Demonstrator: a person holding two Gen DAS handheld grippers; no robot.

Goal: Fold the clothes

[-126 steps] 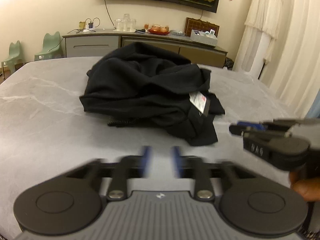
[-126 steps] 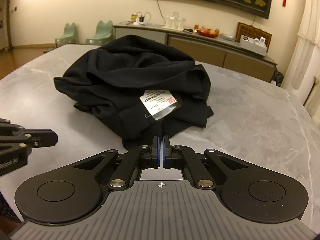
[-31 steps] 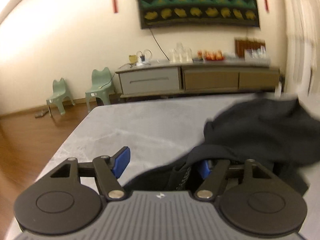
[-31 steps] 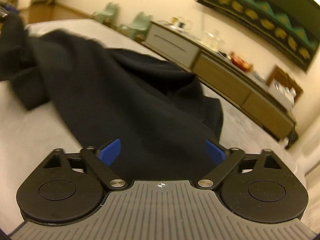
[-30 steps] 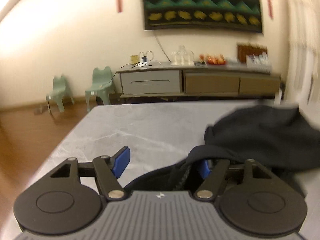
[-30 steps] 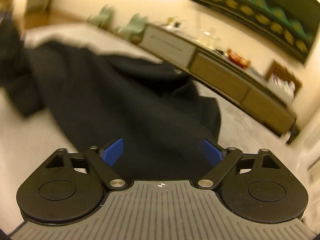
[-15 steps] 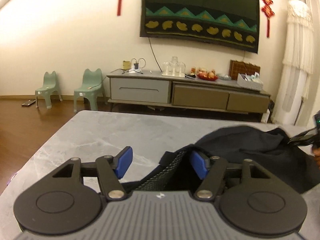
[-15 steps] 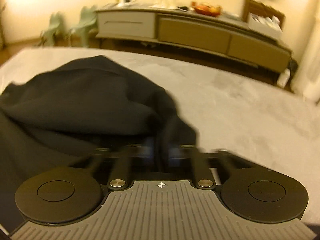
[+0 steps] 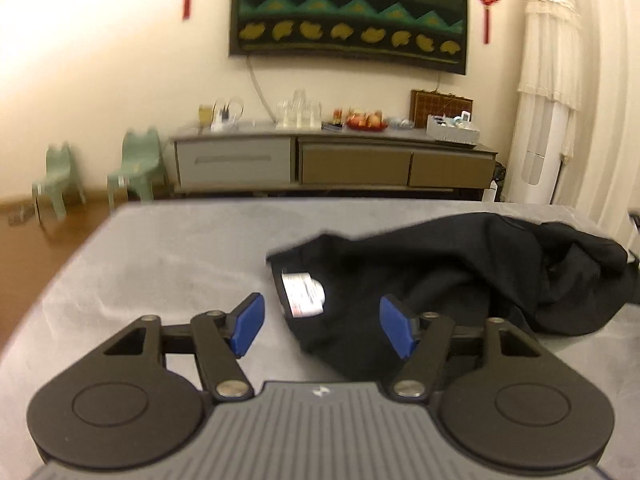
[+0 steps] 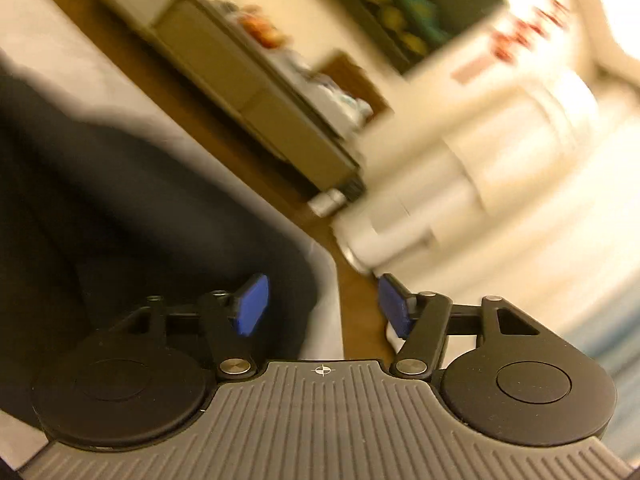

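A black garment (image 9: 472,276) lies rumpled on the grey marble table (image 9: 168,256), a white label (image 9: 304,294) showing at its near left corner. My left gripper (image 9: 322,324) hovers over that corner. Its jaws are opening, and the cloth lies below and between the blue pads (image 9: 248,322) without being pressed. The right wrist view is tilted and blurred. My right gripper (image 10: 322,306) sits at the table's corner with its jaws opening. The black garment (image 10: 120,216) lies to its left, and nothing is pinched between its pads (image 10: 252,304).
A long sideboard (image 9: 332,160) with glasses and a fruit bowl stands against the far wall under a dark wall hanging (image 9: 348,16). Two green child chairs (image 9: 136,164) stand at the left. A white floor-standing unit (image 9: 548,128) and curtains are at the right. The table edge (image 10: 332,280) runs under my right gripper.
My left gripper let go of the garment's edge, which now lies on the table with the label up. My right gripper opened, released the cloth and swung right towards the table corner.
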